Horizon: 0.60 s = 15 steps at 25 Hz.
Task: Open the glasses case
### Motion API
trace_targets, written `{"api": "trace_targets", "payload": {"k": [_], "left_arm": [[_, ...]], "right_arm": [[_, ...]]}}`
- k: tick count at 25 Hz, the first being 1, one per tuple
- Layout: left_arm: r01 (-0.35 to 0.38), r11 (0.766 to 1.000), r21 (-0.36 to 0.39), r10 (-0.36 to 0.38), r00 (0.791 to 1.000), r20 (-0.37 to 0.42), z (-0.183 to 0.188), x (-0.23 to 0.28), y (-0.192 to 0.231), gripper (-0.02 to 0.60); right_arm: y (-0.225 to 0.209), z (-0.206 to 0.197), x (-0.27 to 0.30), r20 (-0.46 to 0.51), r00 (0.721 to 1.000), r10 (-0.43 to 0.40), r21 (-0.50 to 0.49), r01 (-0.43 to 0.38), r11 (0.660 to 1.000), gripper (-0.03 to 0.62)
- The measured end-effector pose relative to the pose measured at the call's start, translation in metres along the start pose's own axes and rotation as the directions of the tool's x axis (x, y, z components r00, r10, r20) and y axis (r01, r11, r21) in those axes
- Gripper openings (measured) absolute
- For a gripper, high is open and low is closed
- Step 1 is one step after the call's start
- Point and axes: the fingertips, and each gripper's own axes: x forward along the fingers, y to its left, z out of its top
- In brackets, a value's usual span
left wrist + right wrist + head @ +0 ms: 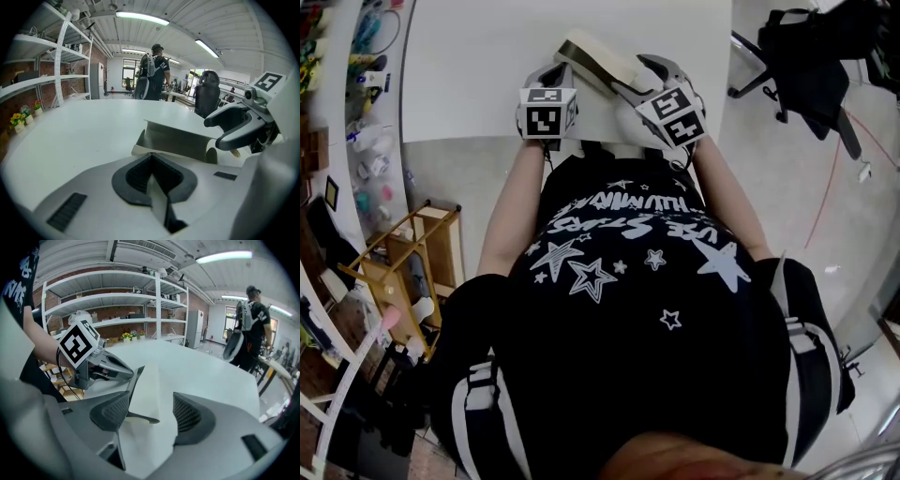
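Observation:
A cream glasses case (598,58) is held over the near edge of the white table (487,66), between both grippers. My left gripper (551,77) is shut on a thin flap of the case (180,140); in the left gripper view its dark pads (136,176) meet on the sheet. My right gripper (649,75) is shut on the case body (149,390), which fills the gap between its ribbed pads (190,416). The case stands partly open, with its lid raised. Each gripper shows in the other's view: the right gripper (236,129) and the left gripper (91,359).
The table's curved front edge runs just before the person's body. A yellow wooden rack (412,253) stands on the floor at the left, a black office chair (811,56) at the right. White shelving (117,310) lines the brick wall. A person with a backpack (152,72) stands far off.

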Motion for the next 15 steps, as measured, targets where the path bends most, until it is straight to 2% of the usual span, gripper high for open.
{"api": "trace_targets", "payload": {"k": [6,9,15], "left_arm": [[0.003,1.000,-0.002,-0.003,1.000,0.010,0.003,-0.001,-0.001,0.012],[0.001,1.000,0.004,-0.001,1.000,0.024,0.007,-0.002,-0.001,0.012],[-0.002,1.000,0.021,0.002,1.000,0.004,0.000,0.000,-0.001,0.012]], "right_arm": [[-0.023,0.006,-0.006,0.014,0.999,-0.046,0.040,0.045,0.998,0.301],[-0.034,0.007,-0.006,0.018,0.997,-0.070,0.089,0.068,0.994,0.301],[-0.055,0.004,-0.006,0.040,0.991,-0.126,0.159,0.118,0.980,0.301]]}}
